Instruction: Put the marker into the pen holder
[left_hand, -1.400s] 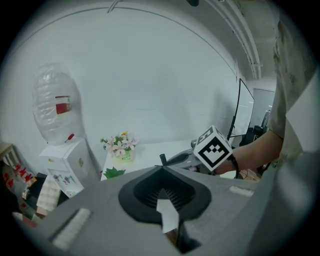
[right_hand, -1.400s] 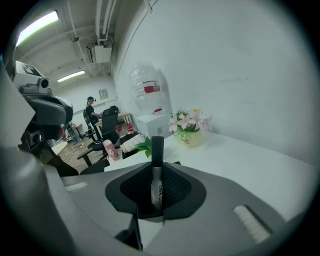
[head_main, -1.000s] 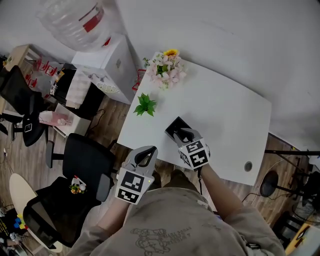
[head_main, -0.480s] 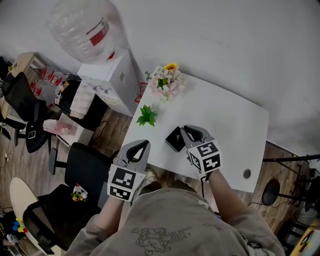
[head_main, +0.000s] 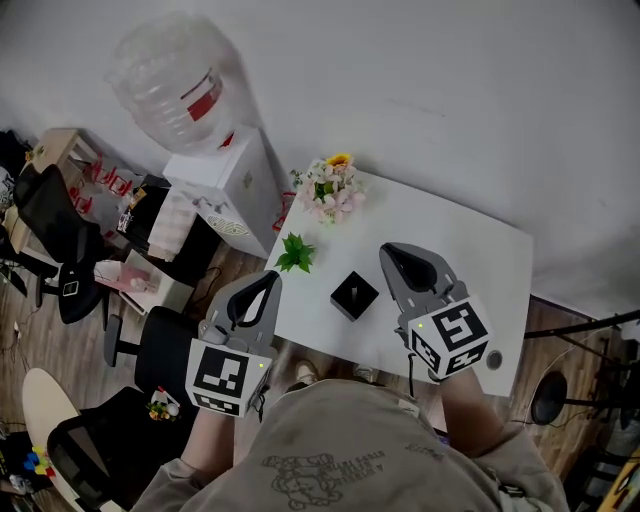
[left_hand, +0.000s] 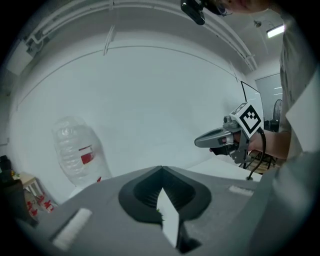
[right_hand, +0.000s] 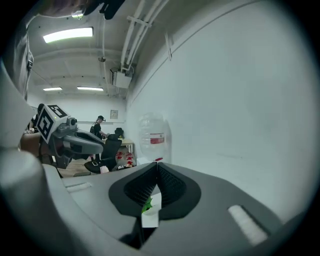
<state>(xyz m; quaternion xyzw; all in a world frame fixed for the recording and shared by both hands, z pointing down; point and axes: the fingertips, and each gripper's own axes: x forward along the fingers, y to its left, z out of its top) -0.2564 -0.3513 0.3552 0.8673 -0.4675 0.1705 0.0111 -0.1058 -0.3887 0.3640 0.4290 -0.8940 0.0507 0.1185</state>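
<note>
White tabletop (head_main: 470, 255) is lying across the middle of the head view, and a black pen holder (head_main: 354, 296) is standing on it close to the near edge. Whether the marker is sitting inside it cannot be told from above. A bunch of flowers (head_main: 329, 187) is standing at the far left corner. A small green plant (head_main: 296, 253) is sitting on the left edge between the flowers and the pen holder. The left gripper (head_main: 266, 281) is hovering off the table's left edge, just beside the plant. The right gripper (head_main: 396, 251) is hovering to the right of the pen holder, and neither one is touching it. A water dispenser (head_main: 235, 150) carrying a big clear bottle (head_main: 170, 75) is standing to the left of the table.

In the left gripper view, the left gripper (left_hand: 161, 169) is pointing at a white wall. Its jaws are clenched tip to tip, gripping nothing. Only a sliver of tabletop and a speck of green are showing through the hollow below the tips. The bottle (left_hand: 75, 150) is showing at the left and the right gripper (left_hand: 205, 141) at the right.

In the right gripper view, the right gripper (right_hand: 156, 165) is likewise clenched and empty. The left gripper (right_hand: 92, 144) is showing at the left and the bottle (right_hand: 151, 137) straight ahead. A person (right_hand: 100, 126) is standing far back under a ceiling light (right_hand: 67, 35).
</note>
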